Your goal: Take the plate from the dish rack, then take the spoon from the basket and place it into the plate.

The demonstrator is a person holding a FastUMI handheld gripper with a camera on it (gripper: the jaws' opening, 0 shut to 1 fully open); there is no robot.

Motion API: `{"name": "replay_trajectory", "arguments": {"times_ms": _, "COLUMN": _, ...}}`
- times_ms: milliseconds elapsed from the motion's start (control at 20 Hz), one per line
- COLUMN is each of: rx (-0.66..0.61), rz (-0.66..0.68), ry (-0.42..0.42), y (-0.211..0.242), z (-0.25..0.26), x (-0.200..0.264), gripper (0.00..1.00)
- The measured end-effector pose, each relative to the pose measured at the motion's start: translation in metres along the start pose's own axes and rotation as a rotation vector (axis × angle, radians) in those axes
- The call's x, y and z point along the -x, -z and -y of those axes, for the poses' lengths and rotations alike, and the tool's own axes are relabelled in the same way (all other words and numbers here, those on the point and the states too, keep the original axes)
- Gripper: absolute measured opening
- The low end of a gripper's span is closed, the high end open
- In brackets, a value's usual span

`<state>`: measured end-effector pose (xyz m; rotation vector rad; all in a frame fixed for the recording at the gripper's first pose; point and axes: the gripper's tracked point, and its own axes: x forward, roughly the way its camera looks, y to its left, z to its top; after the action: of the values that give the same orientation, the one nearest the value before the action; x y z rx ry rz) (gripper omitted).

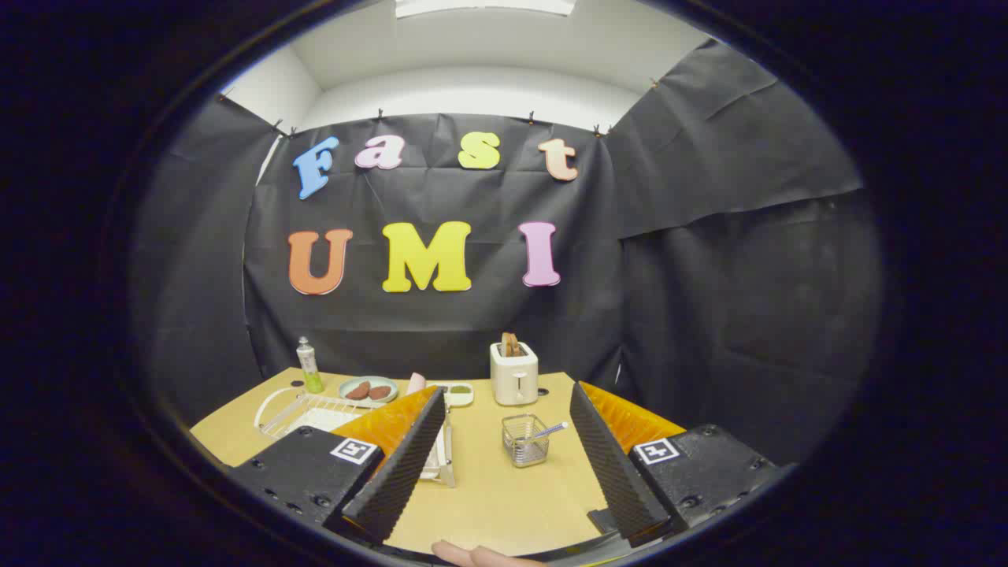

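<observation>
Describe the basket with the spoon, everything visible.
The basket is a small, squarish wire mesh cup, metallic-looking, standing upright on the tan table. It sits ahead of the gripper, seen in the gap between its open fingers, which do not touch it. The spoon leans inside it, handle sticking out over the rim toward the right finger. A cream toaster stands beyond it, apart. The dish rack lies off to its left.
</observation>
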<state>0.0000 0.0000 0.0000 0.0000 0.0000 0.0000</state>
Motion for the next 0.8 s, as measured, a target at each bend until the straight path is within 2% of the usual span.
{"name": "replay_trajectory", "arguments": {"times_ms": 250, "rx": -0.005, "rz": -0.024, "ry": -0.015, "y": 0.009, "z": -0.006, "x": -0.006, "gripper": 1.0}}
{"name": "replay_trajectory", "arguments": {"times_ms": 550, "rx": 0.039, "rz": 0.044, "ry": 0.013, "y": 0.001, "z": -0.001, "x": -0.006, "gripper": 1.0}}
{"name": "replay_trajectory", "arguments": {"times_ms": 800, "rx": 0.078, "rz": 0.057, "ry": -0.002, "y": -0.011, "z": -0.017, "x": -0.021, "gripper": 1.0}}
